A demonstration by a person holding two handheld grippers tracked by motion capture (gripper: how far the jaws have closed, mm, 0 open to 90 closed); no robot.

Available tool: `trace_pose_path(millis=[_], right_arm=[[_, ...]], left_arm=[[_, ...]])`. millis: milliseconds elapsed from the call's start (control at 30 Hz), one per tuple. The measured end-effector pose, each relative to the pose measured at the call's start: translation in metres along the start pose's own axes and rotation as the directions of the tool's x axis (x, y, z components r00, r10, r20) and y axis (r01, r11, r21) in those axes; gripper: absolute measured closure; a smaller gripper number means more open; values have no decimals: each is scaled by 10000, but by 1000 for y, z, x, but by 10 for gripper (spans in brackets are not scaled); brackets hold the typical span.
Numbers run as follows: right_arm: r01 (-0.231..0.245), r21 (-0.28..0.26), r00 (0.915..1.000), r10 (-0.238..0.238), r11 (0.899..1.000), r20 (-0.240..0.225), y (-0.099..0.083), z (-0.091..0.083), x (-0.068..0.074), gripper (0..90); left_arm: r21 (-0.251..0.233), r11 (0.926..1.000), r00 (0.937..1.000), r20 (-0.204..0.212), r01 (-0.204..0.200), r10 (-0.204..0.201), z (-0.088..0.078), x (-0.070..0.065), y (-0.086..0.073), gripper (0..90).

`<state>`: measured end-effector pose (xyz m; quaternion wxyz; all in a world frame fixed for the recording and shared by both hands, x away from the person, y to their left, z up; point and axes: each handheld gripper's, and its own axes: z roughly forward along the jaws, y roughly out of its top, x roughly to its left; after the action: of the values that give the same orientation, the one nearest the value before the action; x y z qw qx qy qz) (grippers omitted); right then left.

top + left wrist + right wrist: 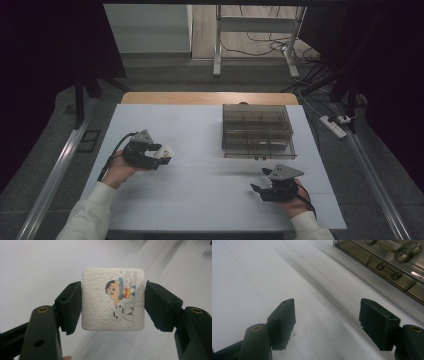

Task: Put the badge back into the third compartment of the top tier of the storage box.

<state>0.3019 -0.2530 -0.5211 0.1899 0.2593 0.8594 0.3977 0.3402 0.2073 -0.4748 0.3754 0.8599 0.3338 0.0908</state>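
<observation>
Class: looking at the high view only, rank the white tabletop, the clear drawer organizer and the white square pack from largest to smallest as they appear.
1. The white tabletop, by far the largest.
2. The clear drawer organizer, standing toward the table's far right.
3. The white square pack, smallest, held in the left tongs; it sits nearer the camera yet looks smaller, so the order is safe.

The white table point(200, 200) is lying open across most of its top: the whole near half, the left side and the middle strip are offering free passage. One obstacle is standing on it, a smoky clear drawer box point(257, 131) sitting toward the far right corner, its drawer fronts facing the near edge. A narrow lane is running between the box and the right edge. The left gripper point(159, 152), clamped on a white square tile point(113, 299), is occupying the left side, while the right gripper point(260, 186), jaws apart, is taking up room just before the box, near the right near corner.
</observation>
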Motion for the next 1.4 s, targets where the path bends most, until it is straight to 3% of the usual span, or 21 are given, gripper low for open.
trace_pose_path(millis=[200, 633, 1400], right_arm=[[42, 45, 10000, -42, 10000, 29, 0, 0, 0, 292], [89, 86, 10000, -89, 9999, 41, 0, 1, 0, 291], [134, 116, 9999, -134, 9998, 4, 0, 1, 1, 291]], left_arm=[[-406, 9991, 9998, 155, 84, -78, 4, -8, 11, 330], [-812, 9967, 9995, 325, 68, -41, 13, -21, 29, 330], [-1237, 9923, 9968, 799, 7, 92, 34, -42, 59, 330]])
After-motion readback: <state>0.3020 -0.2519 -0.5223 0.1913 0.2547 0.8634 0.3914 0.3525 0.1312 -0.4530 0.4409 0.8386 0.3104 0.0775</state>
